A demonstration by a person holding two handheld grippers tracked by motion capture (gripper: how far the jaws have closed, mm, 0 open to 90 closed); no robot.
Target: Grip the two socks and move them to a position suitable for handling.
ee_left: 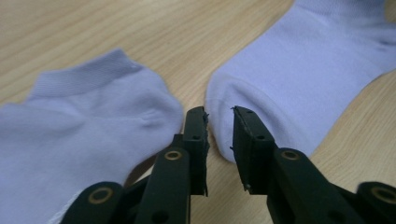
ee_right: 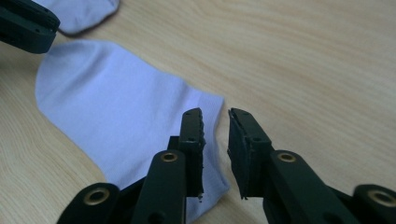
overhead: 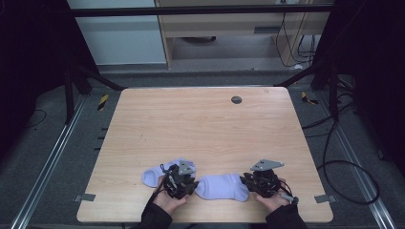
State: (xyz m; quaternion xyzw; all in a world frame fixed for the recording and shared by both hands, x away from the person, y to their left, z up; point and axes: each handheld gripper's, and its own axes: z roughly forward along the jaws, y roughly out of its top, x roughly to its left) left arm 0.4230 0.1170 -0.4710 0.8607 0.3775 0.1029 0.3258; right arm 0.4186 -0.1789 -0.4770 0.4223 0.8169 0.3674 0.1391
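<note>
Two pale lavender ankle socks lie flat near the table's front edge. One sock [overhead: 155, 175] [ee_left: 84, 121] sits left of my left gripper [overhead: 190, 184]. The other sock [overhead: 222, 187] [ee_left: 303, 79] [ee_right: 116, 107] stretches between both grippers. My left gripper [ee_left: 219, 116] stands open, its jaws a finger-width apart right at this sock's rounded end, not pressing it. At the sock's opposite end my right gripper [overhead: 248, 181] [ee_right: 215, 116] is open too, jaws over the sock's edge with a gap between them. The left gripper's jaw [ee_right: 28, 25] and the far sock [ee_right: 79, 14] appear in the right gripper view.
The wooden table [overhead: 205, 124] has a dark round grommet [overhead: 236, 99] near its far edge. Cables [overhead: 344, 167] loop on the floor to the right. Dark frame legs stand at both far corners.
</note>
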